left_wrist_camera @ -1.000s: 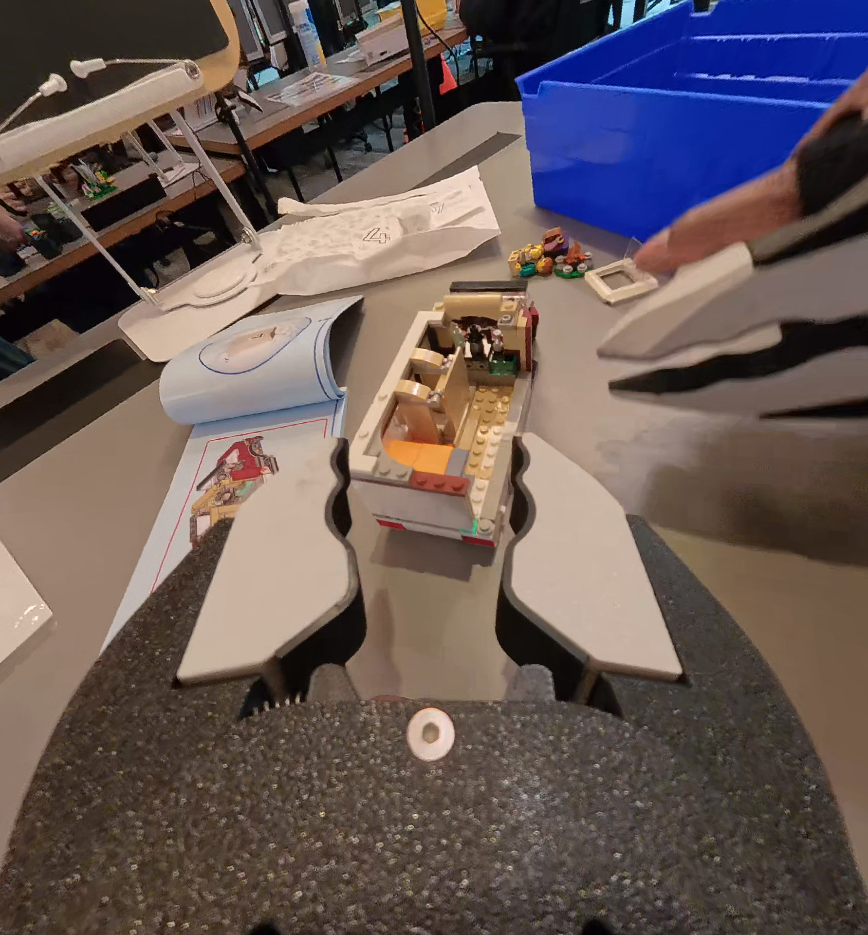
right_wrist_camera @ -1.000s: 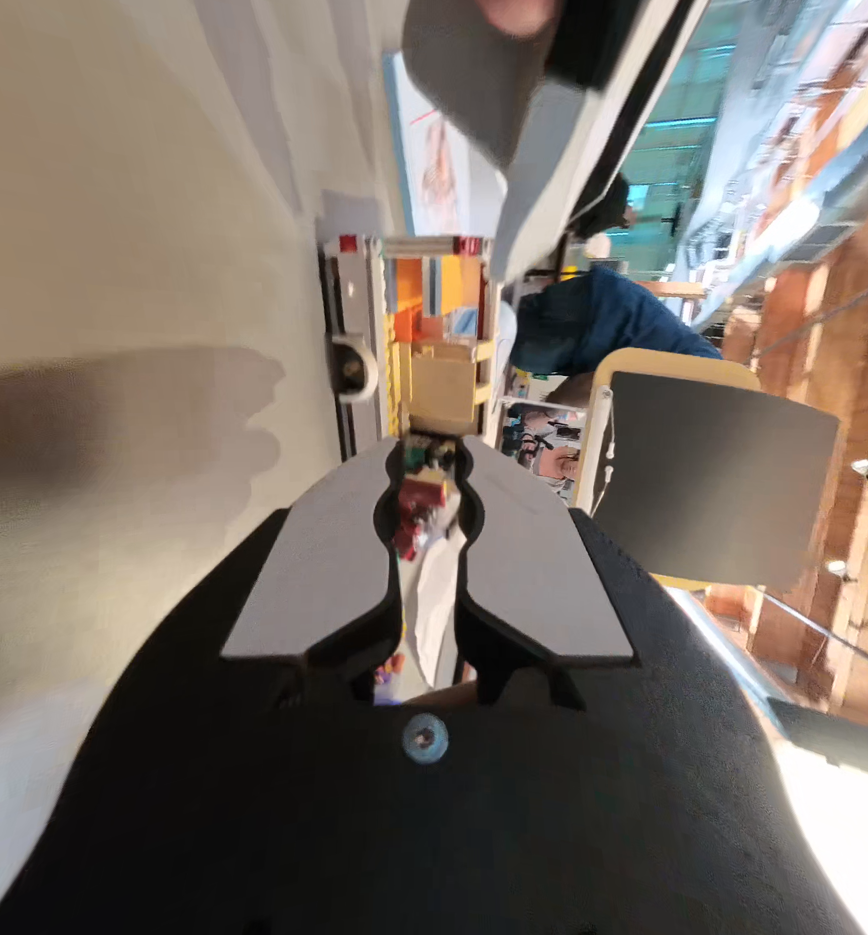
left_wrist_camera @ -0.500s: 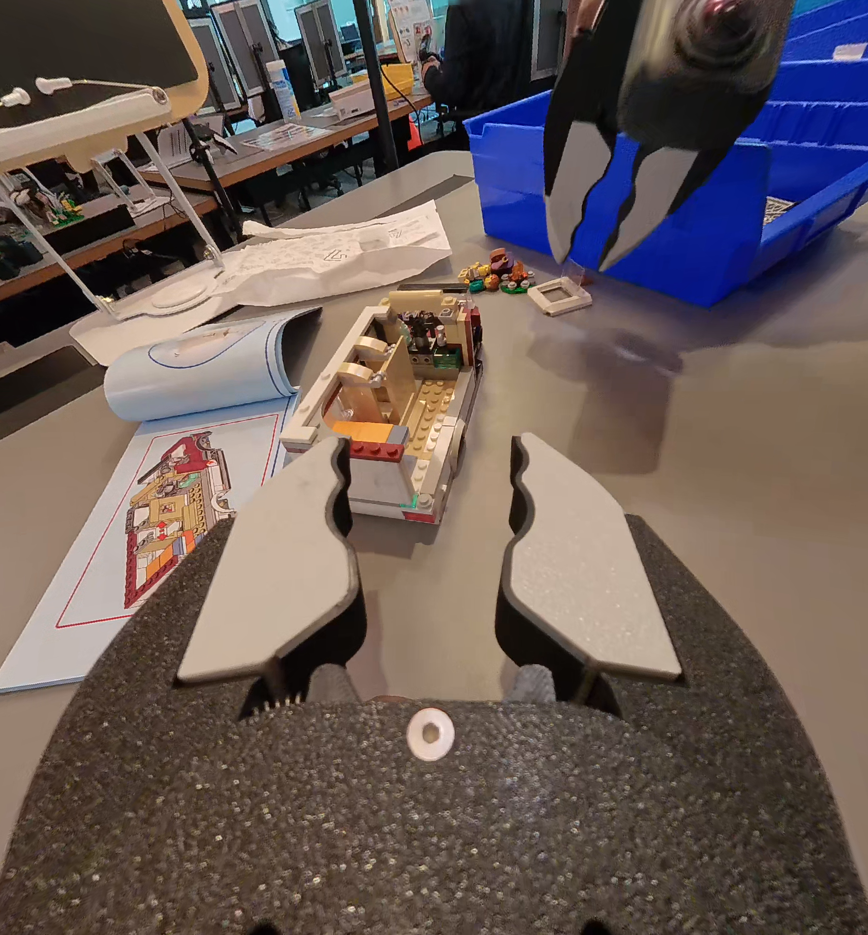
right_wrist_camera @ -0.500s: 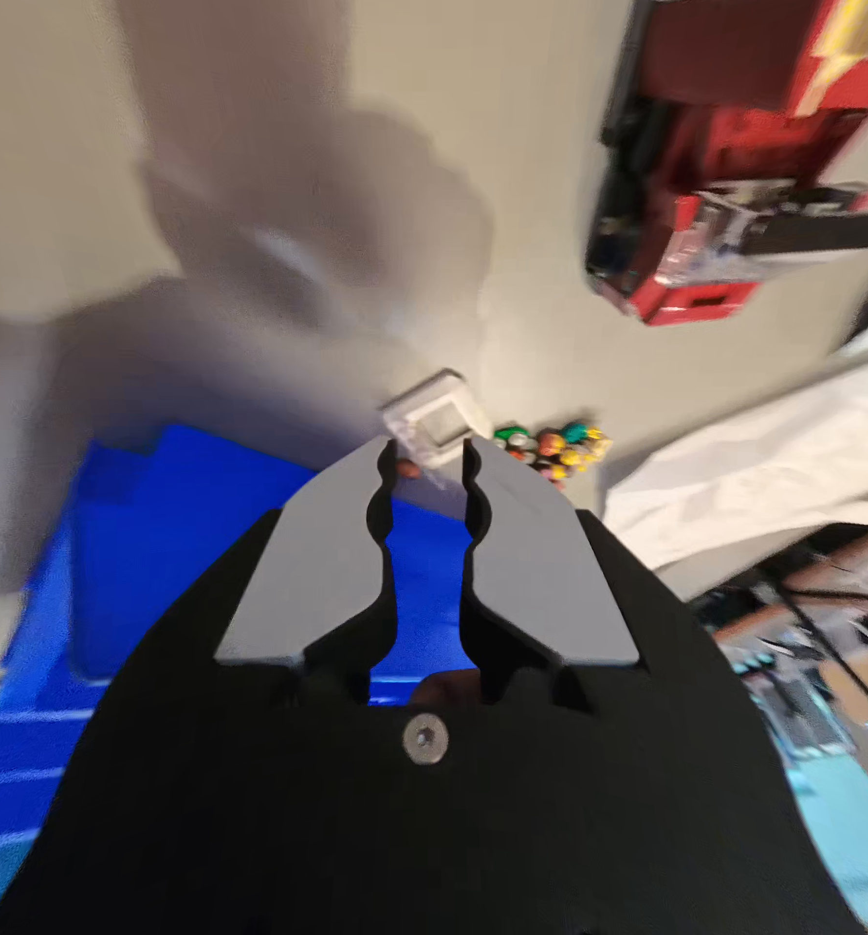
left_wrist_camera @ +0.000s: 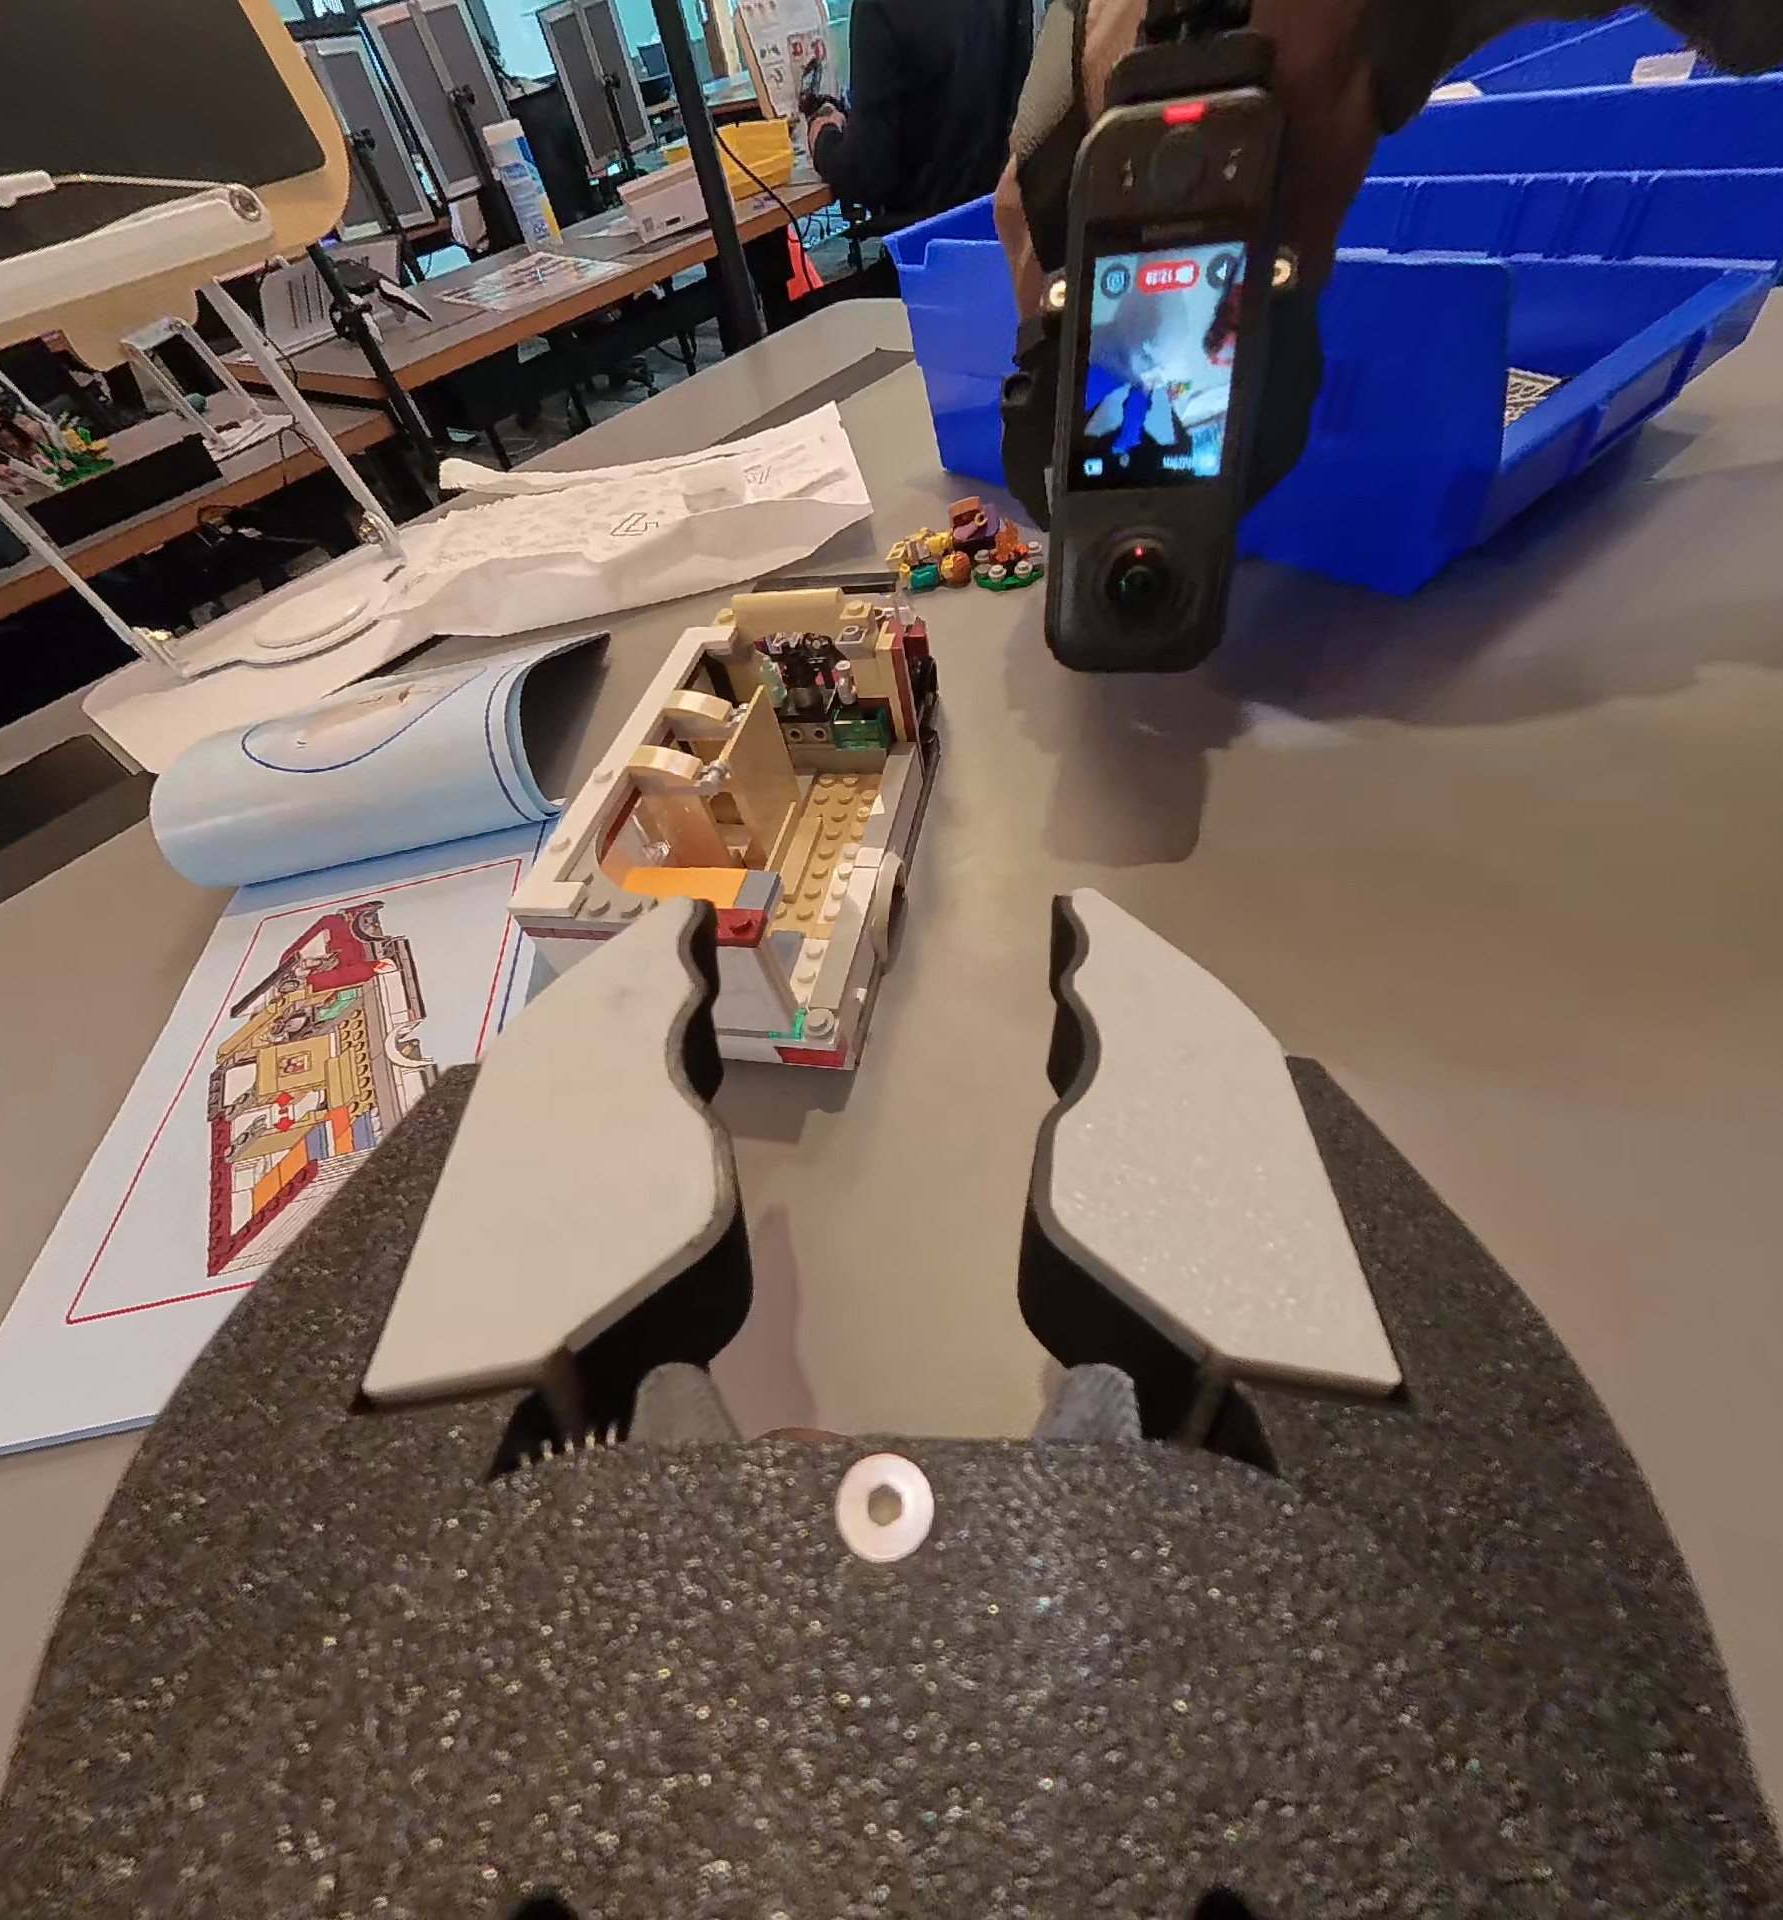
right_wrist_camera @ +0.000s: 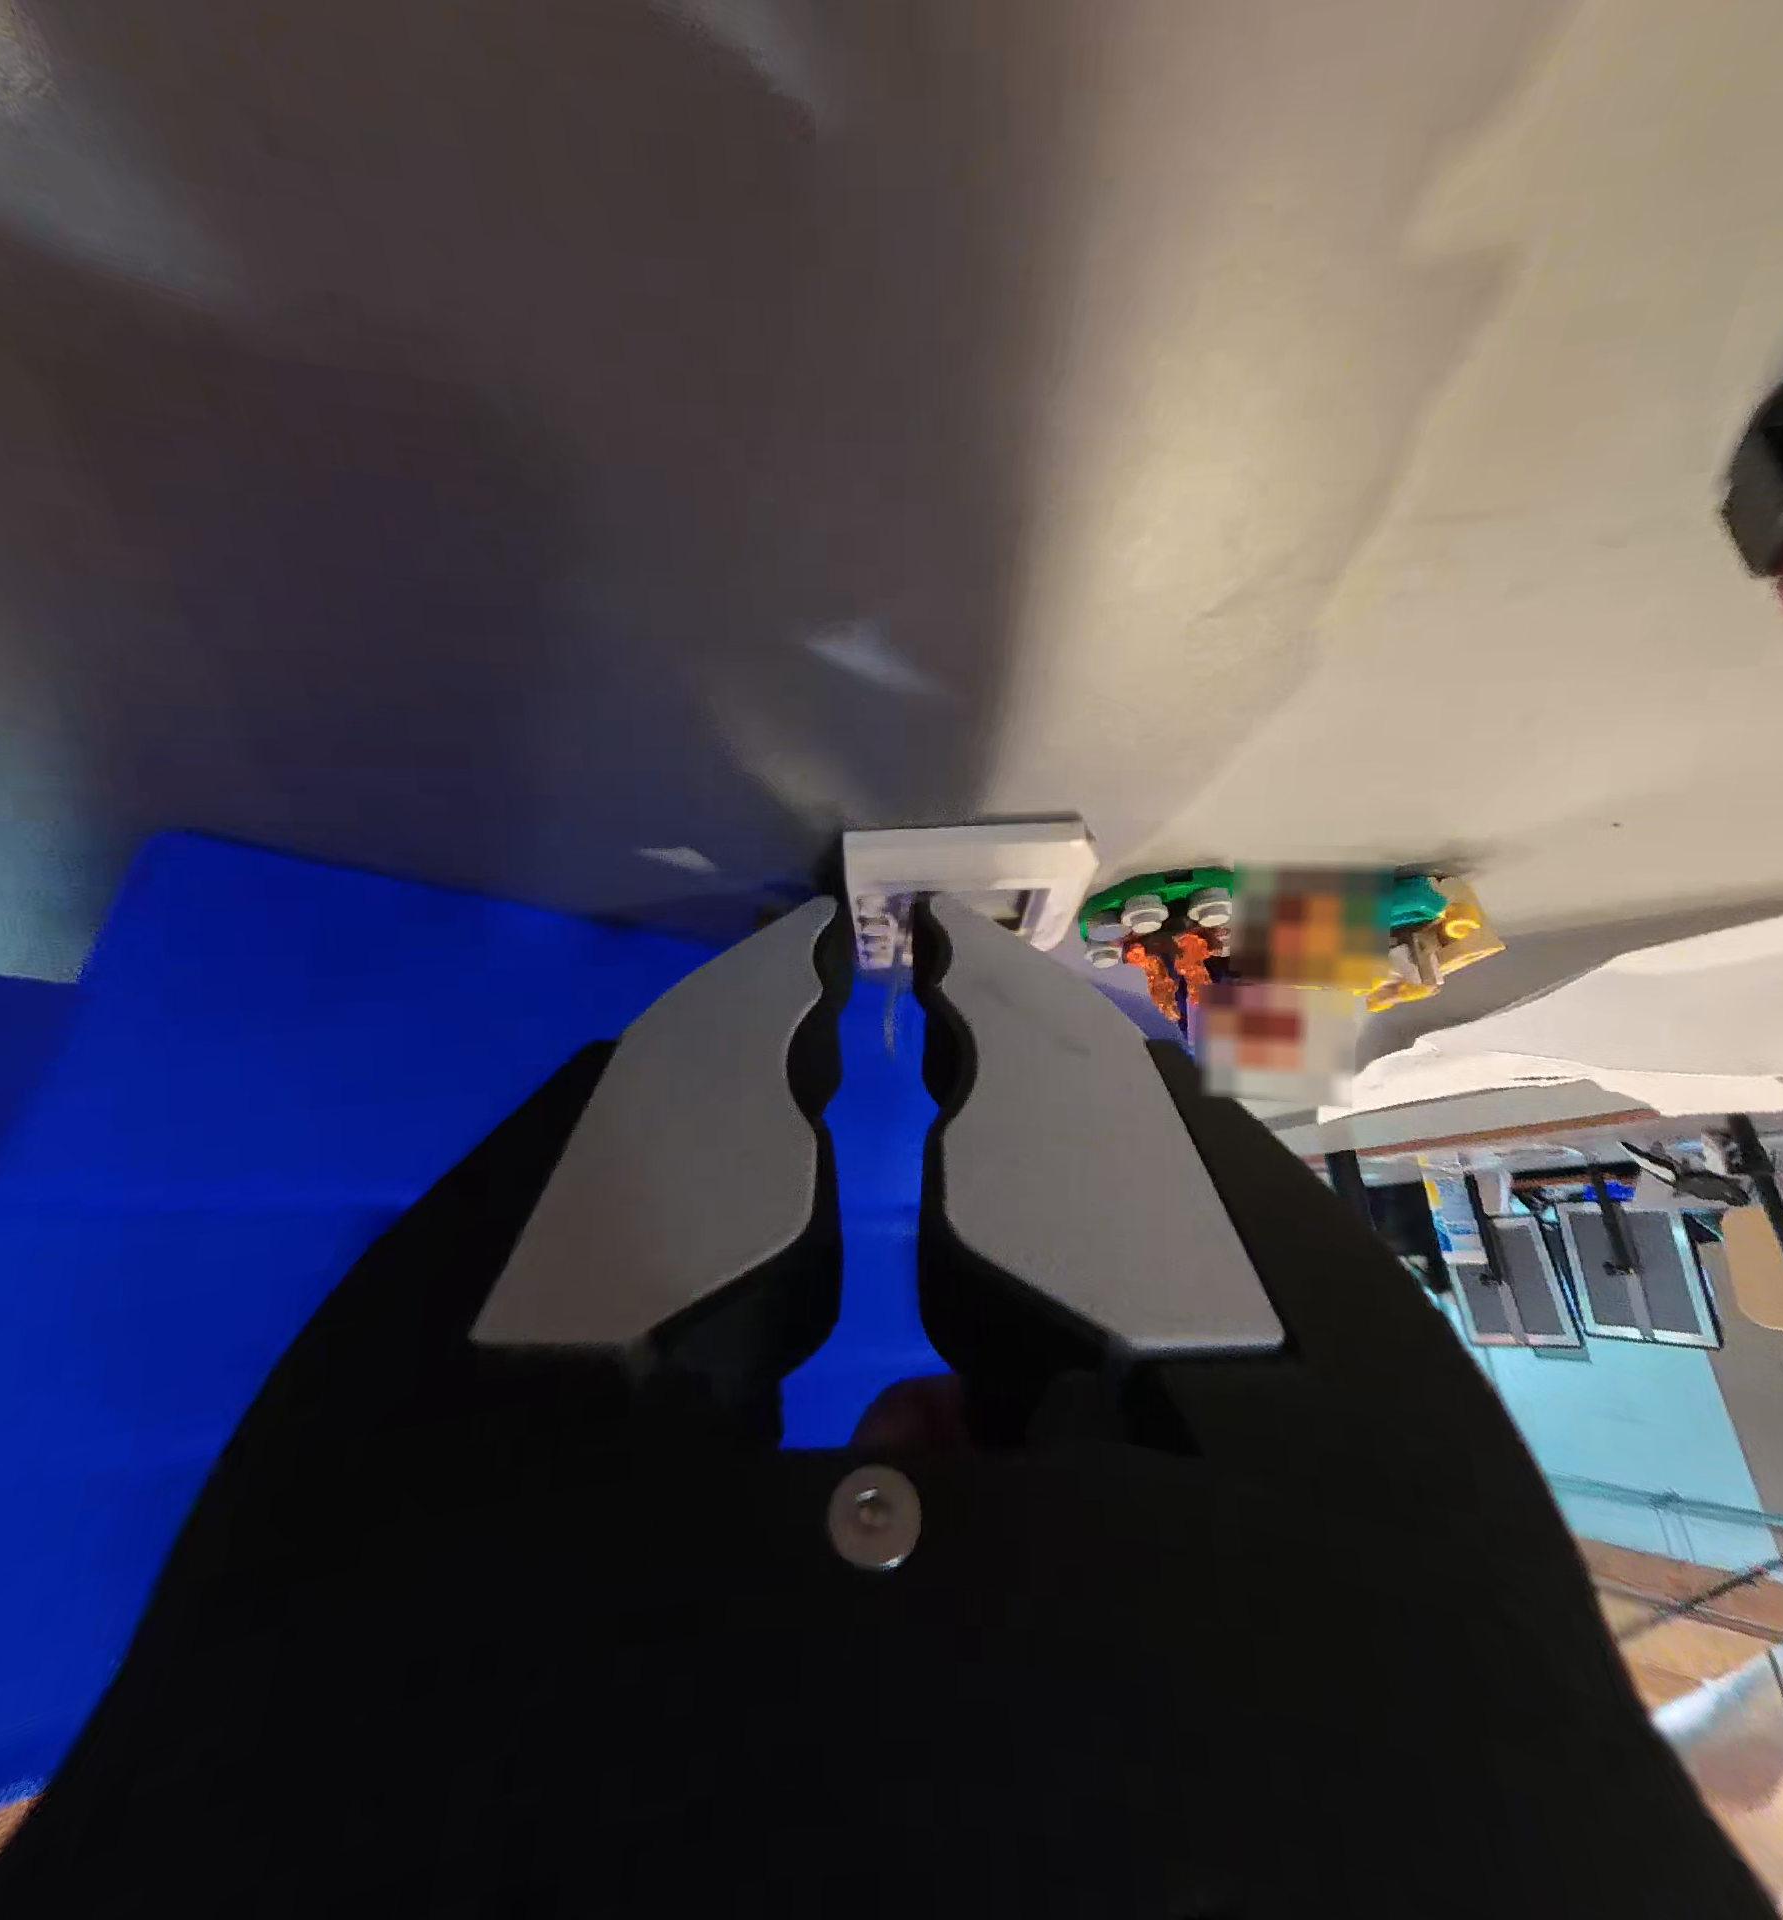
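My left gripper (left_wrist_camera: 882,966) is open and empty, low over the grey table (left_wrist_camera: 1386,935). A tan, white and dark red brick vehicle model (left_wrist_camera: 752,831) stands just ahead; my left finger (left_wrist_camera: 596,1039) overlaps its near corner without gripping it. In the right wrist view, which is upside down, my right gripper (right_wrist_camera: 885,925) is shut on one side of a small white brick window frame (right_wrist_camera: 970,852) that lies on the table (right_wrist_camera: 1230,416). In the left wrist view only the right gripper's camera body (left_wrist_camera: 1141,416) shows, and it hides the fingers and the frame.
A pile of small coloured pieces (left_wrist_camera: 960,556) lies beside the frame, also in the right wrist view (right_wrist_camera: 1157,914). A blue bin (left_wrist_camera: 1489,364) stands behind it. An open instruction booklet (left_wrist_camera: 274,1060), a white paper bag (left_wrist_camera: 638,520) and a white stand (left_wrist_camera: 243,623) are to the left. Left tips to right tips: about 30 cm.
My right gripper swung away from the model to the white frame by the blue bin, and its fingers closed on it. My left gripper drew back, so the model no longer sits between its fingers.
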### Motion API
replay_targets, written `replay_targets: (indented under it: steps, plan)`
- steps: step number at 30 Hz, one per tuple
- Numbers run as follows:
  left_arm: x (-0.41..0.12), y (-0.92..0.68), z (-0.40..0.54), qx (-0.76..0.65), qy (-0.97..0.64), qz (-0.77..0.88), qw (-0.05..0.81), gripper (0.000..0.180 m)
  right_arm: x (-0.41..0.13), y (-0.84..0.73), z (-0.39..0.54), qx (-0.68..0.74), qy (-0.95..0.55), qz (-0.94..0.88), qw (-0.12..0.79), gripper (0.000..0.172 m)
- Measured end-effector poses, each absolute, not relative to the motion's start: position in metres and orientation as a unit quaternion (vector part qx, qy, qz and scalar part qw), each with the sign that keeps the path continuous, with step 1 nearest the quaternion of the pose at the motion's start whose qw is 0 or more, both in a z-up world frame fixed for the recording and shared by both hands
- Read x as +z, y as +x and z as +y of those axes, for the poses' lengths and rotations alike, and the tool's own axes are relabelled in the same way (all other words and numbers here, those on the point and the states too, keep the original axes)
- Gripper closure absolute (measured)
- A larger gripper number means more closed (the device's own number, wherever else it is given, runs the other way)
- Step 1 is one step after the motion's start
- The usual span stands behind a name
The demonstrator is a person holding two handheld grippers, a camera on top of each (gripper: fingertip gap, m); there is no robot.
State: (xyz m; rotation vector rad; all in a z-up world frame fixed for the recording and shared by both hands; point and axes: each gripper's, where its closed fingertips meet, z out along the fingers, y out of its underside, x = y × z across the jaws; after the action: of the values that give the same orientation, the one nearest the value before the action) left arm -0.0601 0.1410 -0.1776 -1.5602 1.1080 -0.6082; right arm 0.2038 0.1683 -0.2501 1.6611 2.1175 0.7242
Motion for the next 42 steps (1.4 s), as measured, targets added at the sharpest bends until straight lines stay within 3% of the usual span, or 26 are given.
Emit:
replay_targets:
  steps: [11,17,20,27,30,42]
  plan:
    - [-0.178,-0.058,0.138,-0.269,-0.66,0.462,0.528,0.119,-0.24,0.181,0.169,0.268,0.629,0.725,0.084,0.161]
    - [-0.174,-0.058,0.137,-0.291,-0.667,0.436,0.529,0.123,-0.223,0.152,0.173,0.274,0.674,0.686,-0.023,0.161]
    - [-0.171,-0.056,0.136,-0.323,-0.678,0.407,0.52,0.127,-0.206,0.129,0.18,0.291,0.692,0.65,-0.12,0.161]
    - [-0.166,-0.031,0.127,-0.434,-0.696,0.328,0.468,0.133,-0.155,0.046,0.163,0.267,0.686,0.509,-0.446,0.162]
    - [-0.166,-0.02,0.121,-0.437,-0.69,0.344,0.463,0.135,-0.154,0.028,0.152,0.275,0.659,0.481,-0.509,0.162]
    - [-0.169,-0.003,0.112,-0.399,-0.674,0.4,0.475,0.161,-0.177,-0.001,0.13,0.244,0.628,0.469,-0.572,0.162]
